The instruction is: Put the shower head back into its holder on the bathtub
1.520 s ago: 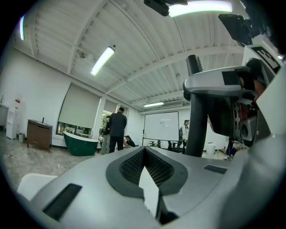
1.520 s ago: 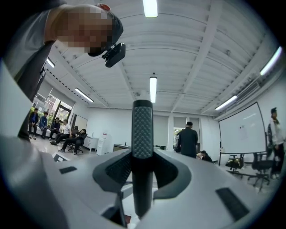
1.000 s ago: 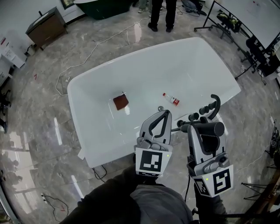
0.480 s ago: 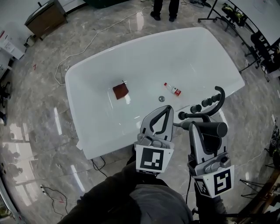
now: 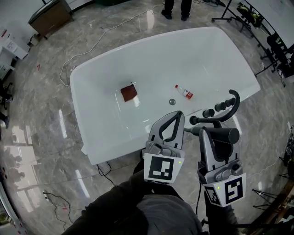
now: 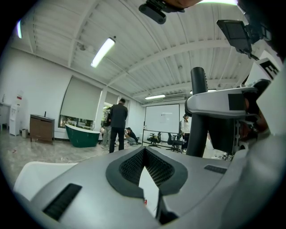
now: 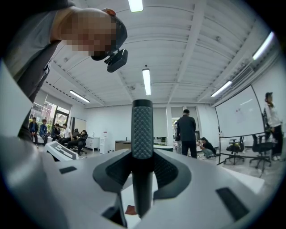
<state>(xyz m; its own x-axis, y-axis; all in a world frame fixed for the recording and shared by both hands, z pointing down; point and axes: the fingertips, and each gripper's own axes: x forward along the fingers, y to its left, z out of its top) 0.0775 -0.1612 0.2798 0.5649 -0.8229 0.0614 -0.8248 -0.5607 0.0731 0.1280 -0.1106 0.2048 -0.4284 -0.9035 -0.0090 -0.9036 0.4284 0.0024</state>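
Observation:
A white bathtub [image 5: 105,137] lies below me across the head view. On its near right rim stands a black faucet set [image 5: 224,107] with knobs and a curved spout. My right gripper [image 5: 210,134] hovers just short of that rim, beside the faucet, shut on the dark shower head [image 5: 225,136]. In the right gripper view the shower head's textured handle [image 7: 142,134] stands upright between the jaws of the right gripper [image 7: 142,161]. My left gripper [image 5: 173,115] is close to its left over the tub's near rim, its tips meeting with nothing in them, as the left gripper [image 6: 144,154] also shows.
In the tub lie a red-brown square pad [image 5: 129,93], a small bottle with a red label [image 5: 184,92] and the drain [image 5: 172,101]. A cable [image 5: 73,69] trails on the marble floor. A person's legs [image 5: 175,8] stand beyond; equipment stands [image 5: 271,46] line the right.
The right gripper has sunk slightly with the shower head still in it. The tub has shifted a little in the head view. The left gripper keeps its place.

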